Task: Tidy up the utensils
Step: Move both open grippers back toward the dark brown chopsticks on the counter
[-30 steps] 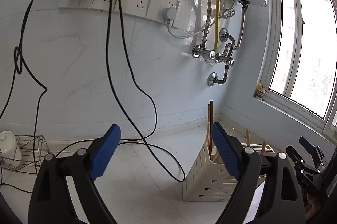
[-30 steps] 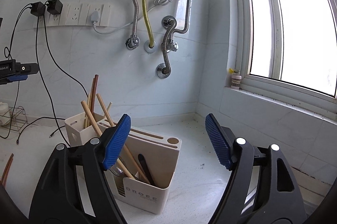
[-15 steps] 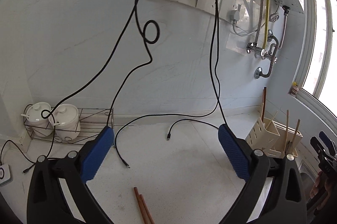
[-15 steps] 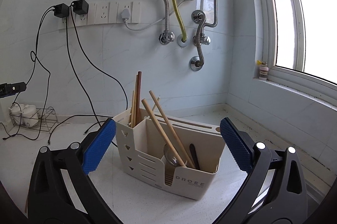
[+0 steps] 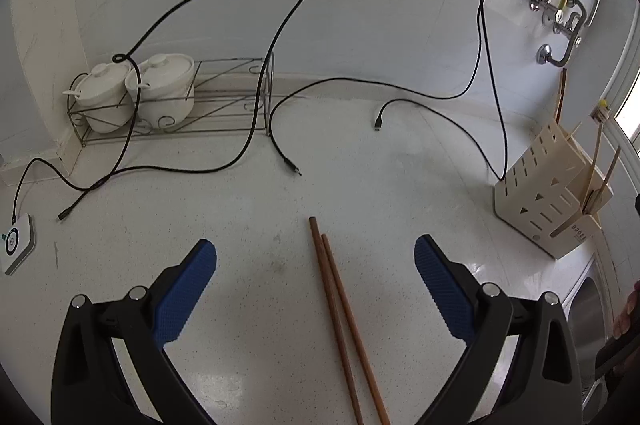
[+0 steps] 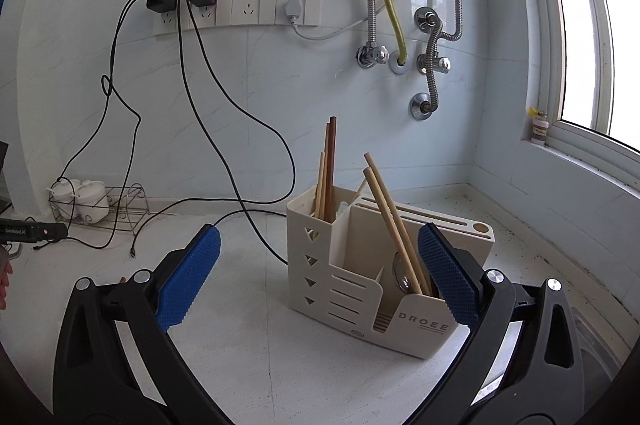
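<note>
Left gripper (image 5: 315,275), jaws wide and empty, is straddling the brown chopsticks (image 5: 340,313) to pinch them; holder (image 5: 548,203) waiting at three o'clock.

Two handheld black plastic grippers, left gripper (image 5: 315,265) and right gripper (image 6: 319,257). Each carries textured blue rubber pads (image 5: 185,295). Round silver screws (image 6: 494,276) sit behind the pads.

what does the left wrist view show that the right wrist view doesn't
Only the left wrist view shows the pair of dark brown chopsticks lying loose on the counter, in front of the open left gripper, and a small white device at the counter's far left.

Only the right wrist view shows the wall sockets, the window, the utensils standing inside the holder and the open right gripper.

Both show the cream utensil holder, the white lidded pots on their wire rack and the black cables.
</note>
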Demonstrator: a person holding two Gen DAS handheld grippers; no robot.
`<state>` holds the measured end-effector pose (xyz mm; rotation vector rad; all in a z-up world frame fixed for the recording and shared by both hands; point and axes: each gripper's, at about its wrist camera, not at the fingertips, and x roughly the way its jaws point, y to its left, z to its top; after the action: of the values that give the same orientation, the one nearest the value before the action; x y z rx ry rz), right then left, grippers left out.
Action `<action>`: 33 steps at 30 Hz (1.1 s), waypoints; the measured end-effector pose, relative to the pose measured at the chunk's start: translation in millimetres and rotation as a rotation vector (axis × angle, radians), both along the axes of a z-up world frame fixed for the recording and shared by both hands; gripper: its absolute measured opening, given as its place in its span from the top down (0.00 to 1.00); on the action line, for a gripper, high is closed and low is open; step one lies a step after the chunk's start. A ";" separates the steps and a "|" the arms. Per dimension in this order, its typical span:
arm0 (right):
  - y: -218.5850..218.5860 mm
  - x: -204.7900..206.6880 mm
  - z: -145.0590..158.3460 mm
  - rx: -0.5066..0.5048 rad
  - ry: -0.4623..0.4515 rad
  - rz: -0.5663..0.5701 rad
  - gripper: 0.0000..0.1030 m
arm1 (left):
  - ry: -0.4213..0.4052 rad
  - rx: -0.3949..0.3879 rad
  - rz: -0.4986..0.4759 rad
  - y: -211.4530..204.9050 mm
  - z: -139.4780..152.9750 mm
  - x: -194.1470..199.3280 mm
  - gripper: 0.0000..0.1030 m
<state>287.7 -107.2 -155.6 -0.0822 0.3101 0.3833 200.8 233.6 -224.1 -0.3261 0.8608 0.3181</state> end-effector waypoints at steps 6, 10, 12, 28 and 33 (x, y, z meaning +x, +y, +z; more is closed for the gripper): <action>5.9 -4.4 1.0 -0.010 -0.001 0.003 0.08 | 0.192 -0.013 0.004 -2.1 -37.1 11.7 0.07; 5.7 -9.8 1.4 -0.008 -0.004 -0.005 0.08 | 0.293 0.007 0.022 -1.3 -56.8 19.0 0.09; 4.7 -11.8 2.7 -0.001 -0.005 -0.013 0.08 | 0.325 0.002 0.035 2.1 -65.8 21.6 0.09; 1.5 -18.5 0.8 -0.021 -0.009 -0.037 0.08 | 0.423 0.051 -0.001 -4.7 -88.0 38.4 0.14; 5.1 -17.8 0.7 -0.025 -0.007 -0.026 0.08 | 0.437 0.056 0.003 -2.2 -91.0 41.0 0.14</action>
<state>270.0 -102.1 -154.9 -0.1042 0.3091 0.3531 241.8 231.4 -315.1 -0.2074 1.2775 0.4240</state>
